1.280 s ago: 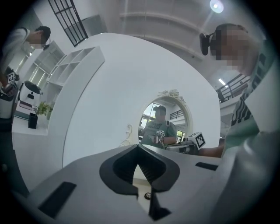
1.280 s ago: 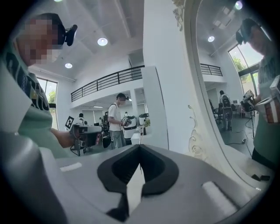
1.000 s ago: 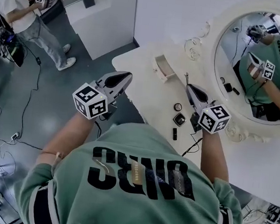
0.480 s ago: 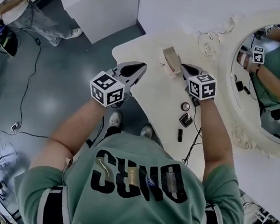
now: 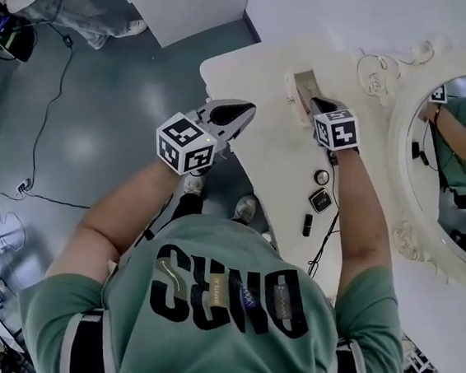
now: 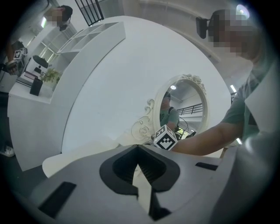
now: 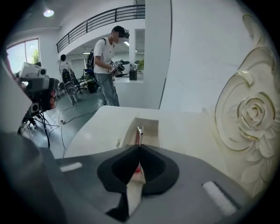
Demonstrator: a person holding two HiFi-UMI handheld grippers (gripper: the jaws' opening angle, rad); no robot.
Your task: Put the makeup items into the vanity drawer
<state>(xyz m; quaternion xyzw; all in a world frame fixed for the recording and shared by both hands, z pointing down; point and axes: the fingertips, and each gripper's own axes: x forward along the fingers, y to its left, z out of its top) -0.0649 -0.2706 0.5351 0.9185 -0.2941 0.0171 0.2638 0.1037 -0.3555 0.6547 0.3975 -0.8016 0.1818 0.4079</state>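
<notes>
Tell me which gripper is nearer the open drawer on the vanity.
Right. The right gripper, jaws shut on a slim item, reaches the drawer; the left gripper hangs at the table's edge, apart from it.

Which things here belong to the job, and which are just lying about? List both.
Job: drawer; slim stick in right gripper; round compact; square compact; black tube.
Lying about: black cable; mirror.

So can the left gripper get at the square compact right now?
Probably yes: only bare tabletop lies between the left gripper and the square compact; the right forearm runs beside it, not over. The left jaws, shut, must open first.
</notes>
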